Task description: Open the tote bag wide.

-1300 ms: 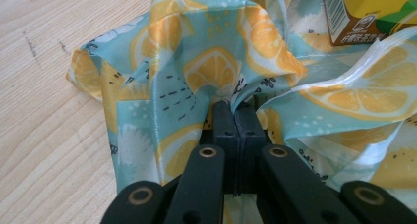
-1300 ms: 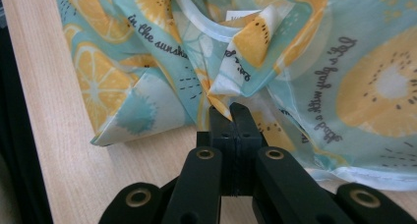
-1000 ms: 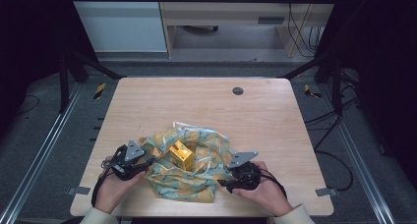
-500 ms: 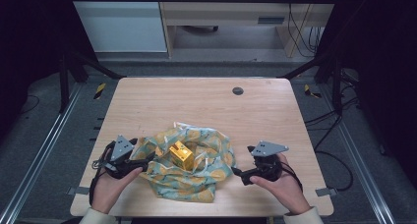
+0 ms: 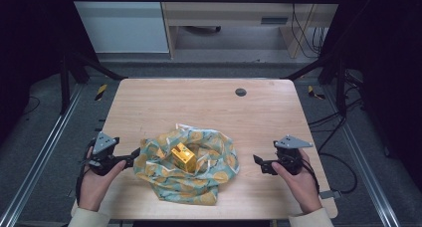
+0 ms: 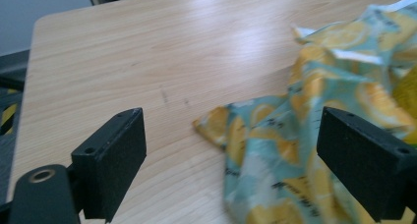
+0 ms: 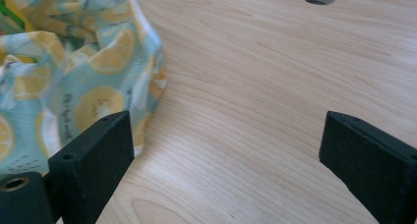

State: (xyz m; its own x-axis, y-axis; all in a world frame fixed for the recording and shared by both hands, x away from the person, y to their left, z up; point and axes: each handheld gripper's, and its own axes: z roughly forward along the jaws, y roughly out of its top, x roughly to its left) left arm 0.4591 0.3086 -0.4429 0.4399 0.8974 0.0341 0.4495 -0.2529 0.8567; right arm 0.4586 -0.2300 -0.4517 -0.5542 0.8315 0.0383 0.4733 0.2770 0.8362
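Between the 2 grippers, near the table's [image 5: 149,97] front edge, lies a crumpled lemon-print cloth [image 5: 209,174] with a small gold box [image 5: 182,156] sitting on its folds. The left gripper [image 5: 133,159] has its jaws spread wide and empty; in the left gripper view a corner of the cloth [image 6: 216,126] lies on the wood between the 2 fingers [image 6: 110,160], one jaw hanging over the fabric without visibly pressing it. The right gripper [image 5: 259,162] is likewise spread wide and holding nothing, well apart from the cloth's edge, which in the right gripper view sits just beyond its near finger [image 7: 93,165]. The work looks like wrapping the box, though that is only a reading. Risk: a pinch that catches only 1 thin layer could slip free. A pull from the left alone could drag the cloth and tip the box off its folds, since nothing anchors either.
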